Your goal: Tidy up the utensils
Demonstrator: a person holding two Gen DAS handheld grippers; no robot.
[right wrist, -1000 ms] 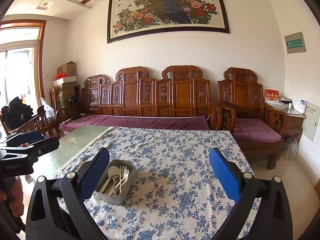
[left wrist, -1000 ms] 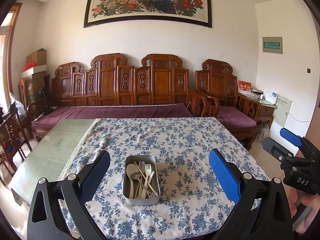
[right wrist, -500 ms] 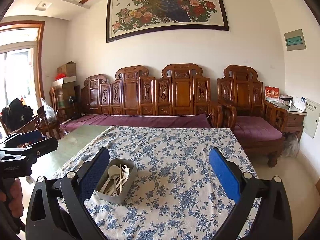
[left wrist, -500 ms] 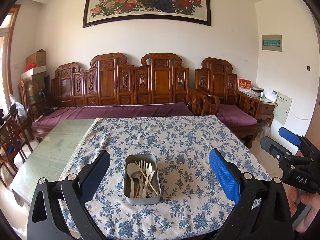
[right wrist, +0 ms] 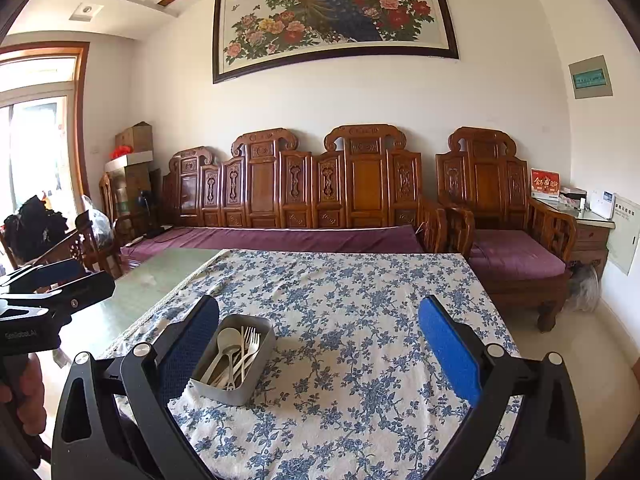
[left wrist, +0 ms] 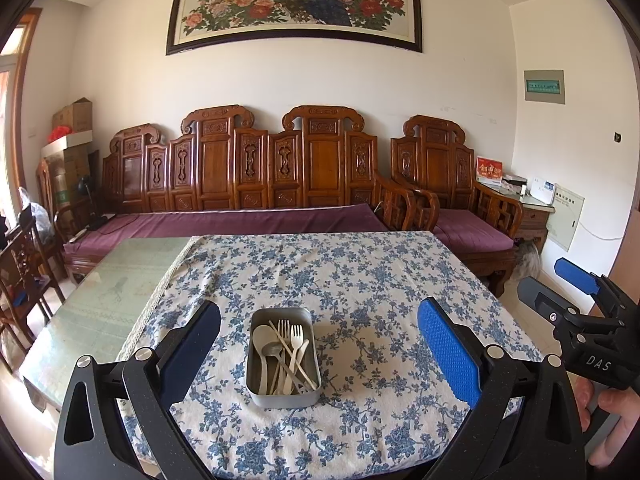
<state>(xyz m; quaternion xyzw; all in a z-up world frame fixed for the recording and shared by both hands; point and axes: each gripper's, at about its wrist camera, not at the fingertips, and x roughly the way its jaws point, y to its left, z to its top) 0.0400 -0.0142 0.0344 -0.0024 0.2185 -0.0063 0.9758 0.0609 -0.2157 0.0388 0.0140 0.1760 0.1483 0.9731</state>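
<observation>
The utensils [left wrist: 282,354] all lie together in a grey metal tin [left wrist: 283,394], which sits on the flowered cloth near the front edge of the desk [left wrist: 360,280]: a pale spoon and a darker one on its left side, two forks with tines pointing away toward the sofa, and thin sticks, probably chopsticks, crossing them at a slant. Nothing lies loose on the cloth around the tin. That picture fits two stages equally: a heap waiting to be sorted out of the tin, or pieces already gathered into it, so I would not name a next pick. Whichever holds, any grasp here wants care, since the handles overlap and the slanted sticks rest on top; a piece lifted from below would likely drag its neighbours. The tin looks light and could slide on the cloth. The left tongs [left wrist: 318,334] hang above the near edge, spread wide to either side of the tin and holding nothing. The right tongs [right wrist: 318,334] are likewise wide apart and empty, with the tin just inside their left finger in the right wrist view.
</observation>
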